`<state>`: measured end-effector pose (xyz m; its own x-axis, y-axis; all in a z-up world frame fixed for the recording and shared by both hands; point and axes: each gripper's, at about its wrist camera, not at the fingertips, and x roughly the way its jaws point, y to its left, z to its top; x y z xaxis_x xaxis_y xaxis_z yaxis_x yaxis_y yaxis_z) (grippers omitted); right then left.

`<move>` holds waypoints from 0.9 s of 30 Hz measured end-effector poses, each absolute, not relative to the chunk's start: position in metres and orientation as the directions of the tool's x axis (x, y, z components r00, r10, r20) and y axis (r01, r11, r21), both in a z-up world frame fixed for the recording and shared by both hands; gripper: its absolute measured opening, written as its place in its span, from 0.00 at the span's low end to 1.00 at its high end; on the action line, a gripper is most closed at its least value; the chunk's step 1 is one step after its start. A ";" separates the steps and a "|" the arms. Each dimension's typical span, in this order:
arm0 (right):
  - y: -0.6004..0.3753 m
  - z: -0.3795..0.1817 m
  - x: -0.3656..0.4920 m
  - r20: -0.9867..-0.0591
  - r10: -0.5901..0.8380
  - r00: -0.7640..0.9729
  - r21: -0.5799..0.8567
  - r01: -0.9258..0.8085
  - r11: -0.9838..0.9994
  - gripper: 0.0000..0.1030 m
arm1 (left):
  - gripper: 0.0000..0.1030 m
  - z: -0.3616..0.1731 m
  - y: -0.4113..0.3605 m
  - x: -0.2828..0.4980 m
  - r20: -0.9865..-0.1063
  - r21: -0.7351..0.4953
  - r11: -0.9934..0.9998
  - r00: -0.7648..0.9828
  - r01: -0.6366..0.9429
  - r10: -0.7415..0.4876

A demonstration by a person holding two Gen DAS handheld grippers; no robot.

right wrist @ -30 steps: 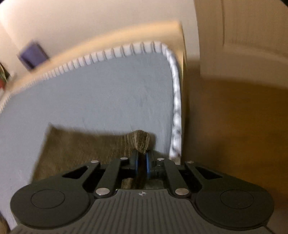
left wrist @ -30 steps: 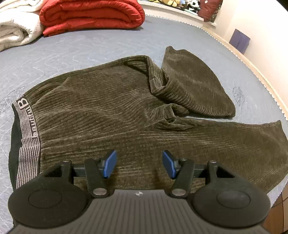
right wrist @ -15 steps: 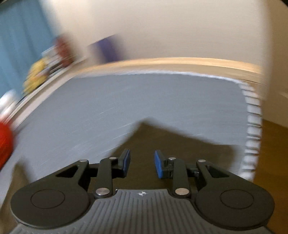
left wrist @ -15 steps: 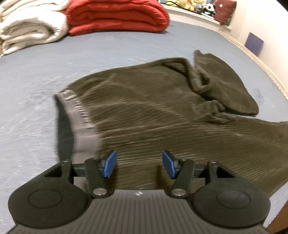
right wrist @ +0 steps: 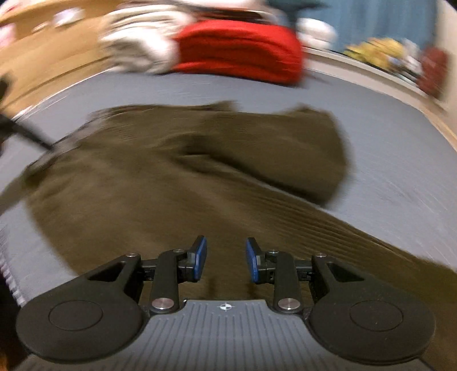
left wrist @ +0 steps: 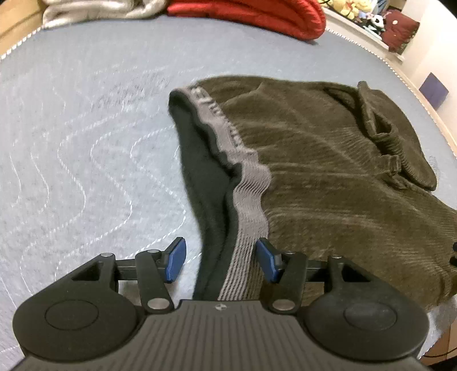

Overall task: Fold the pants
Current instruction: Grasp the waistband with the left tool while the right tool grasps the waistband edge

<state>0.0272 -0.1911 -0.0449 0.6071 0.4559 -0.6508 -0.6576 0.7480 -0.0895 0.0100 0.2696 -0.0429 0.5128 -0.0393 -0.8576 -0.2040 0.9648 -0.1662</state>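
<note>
Olive-brown corduroy pants lie spread on the grey quilted mattress, one leg folded back at the far right. Their grey striped waistband runs toward my left gripper, which is open with the waistband's near end between its blue pads, not clamped. In the blurred right wrist view the pants fill the middle. My right gripper is open and empty just above a pant leg.
A red folded blanket and a beige blanket lie at the bed's far end. Stuffed toys line the far right ledge. The bed's near right edge drops to the floor.
My left gripper moved left along the pants to the waistband. My right gripper, which let go of the pant-leg end half a second earlier, swung left to face the whole pants.
</note>
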 end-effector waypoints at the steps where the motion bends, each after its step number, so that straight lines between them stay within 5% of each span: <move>1: -0.178 -0.042 0.023 -0.645 0.476 0.598 -0.111 -0.689 0.716 0.31 | 0.60 -0.045 0.272 0.009 -0.857 -0.176 0.963 0.513 -0.202 -0.049; 11: -0.106 -0.050 -0.019 -0.706 0.571 0.419 -0.177 -0.885 0.430 0.32 | 0.62 -0.055 0.280 0.009 -0.851 -0.237 0.955 0.513 -0.181 -0.114; 22: -0.089 -0.065 -0.024 -0.765 0.547 0.341 -0.192 -0.931 0.312 0.49 | 0.66 -0.067 0.270 0.020 -0.855 -0.213 0.968 0.505 -0.135 -0.118; 24: -0.083 -0.071 -0.026 -0.771 0.537 0.343 -0.208 -0.932 0.296 0.49 | 0.57 -0.067 0.267 0.020 -0.854 -0.199 0.973 0.508 -0.119 -0.113; 25: -0.081 -0.074 -0.026 -0.772 0.535 0.343 -0.215 -0.933 0.289 0.47 | 0.40 -0.066 0.265 0.019 -0.850 -0.208 0.973 0.511 -0.098 -0.130; 27: -0.079 -0.073 -0.024 -0.773 0.549 0.318 -0.191 -0.942 0.277 0.19 | 0.28 -0.058 0.262 0.015 -0.843 -0.196 0.977 0.523 -0.087 -0.123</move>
<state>-0.0241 -0.0789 -0.0728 0.3182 0.5487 -0.7731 -0.9417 0.2766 -0.1913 0.0152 0.2618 -0.0583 0.5232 -0.1230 -0.8433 -0.0868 0.9767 -0.1963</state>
